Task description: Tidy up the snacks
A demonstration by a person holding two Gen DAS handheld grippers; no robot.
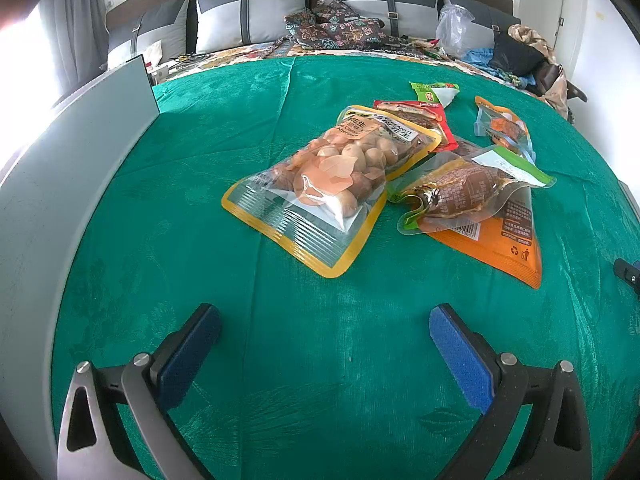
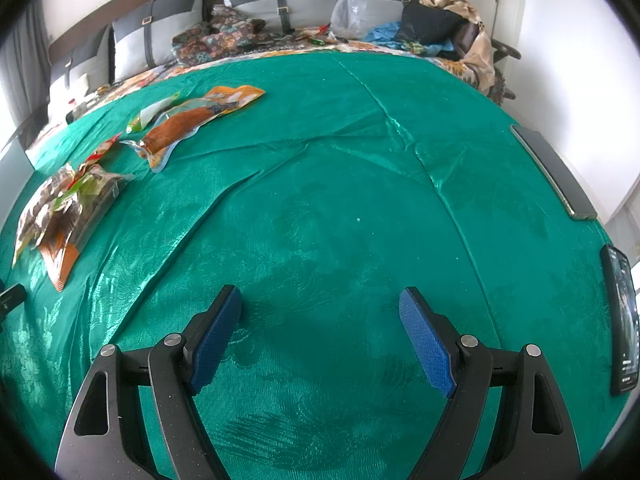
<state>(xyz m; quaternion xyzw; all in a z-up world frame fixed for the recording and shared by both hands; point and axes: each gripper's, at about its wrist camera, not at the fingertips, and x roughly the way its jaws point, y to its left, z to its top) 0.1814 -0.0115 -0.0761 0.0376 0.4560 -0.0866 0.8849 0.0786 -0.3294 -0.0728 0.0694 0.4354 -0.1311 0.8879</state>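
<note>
Several snack packets lie in a loose heap on a green cloth (image 1: 280,340). In the left wrist view a yellow-edged clear bag of peanuts (image 1: 332,184) lies nearest, with a green and orange packet of brown meat (image 1: 468,196) to its right and red (image 1: 416,114), green (image 1: 436,94) and small orange (image 1: 502,124) packets behind. My left gripper (image 1: 325,322) stands open just short of the peanut bag, nothing between its blue pads. My right gripper (image 2: 320,300) is open over bare green cloth (image 2: 340,160); the same packets (image 2: 76,200) lie far to its left.
A grey panel (image 1: 60,184) stands along the left edge of the cloth. Two dark phones (image 2: 554,172) (image 2: 622,320) lie at the right edge. Pillows (image 1: 248,12), patterned fabric, a plastic bag and piled clothes sit at the back of the bed.
</note>
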